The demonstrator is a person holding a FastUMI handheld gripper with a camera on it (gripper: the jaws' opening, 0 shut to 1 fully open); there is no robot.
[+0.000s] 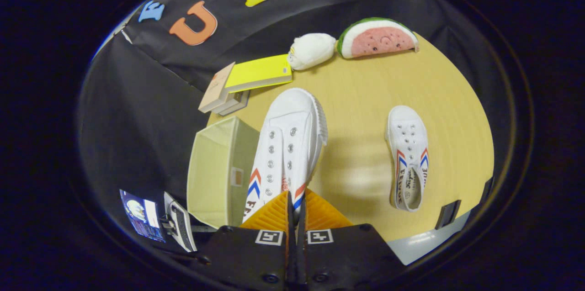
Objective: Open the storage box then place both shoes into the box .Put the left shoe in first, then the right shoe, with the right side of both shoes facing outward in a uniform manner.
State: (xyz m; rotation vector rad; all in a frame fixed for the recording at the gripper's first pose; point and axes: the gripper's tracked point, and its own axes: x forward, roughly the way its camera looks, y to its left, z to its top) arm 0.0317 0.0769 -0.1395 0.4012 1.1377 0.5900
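My gripper (292, 211) is shut on the heel end of a white canvas shoe (288, 145) with red and blue chevrons, which hangs above the table with its toe pointing away from me. Just left of the held shoe stands the beige storage box (215, 167), its top open and its inside bare as far as I see. The second white shoe (408, 158) lies flat on the wooden table (361, 99) to the right of my fingers, toe pointing away, opening toward me.
A stack of books with a yellow cover (256, 74) lies beyond the box. A white plush (311, 50) and a watermelon-slice plush (377, 37) sit at the table's far edge. A laptop (157, 220) is down at the left, off the table.
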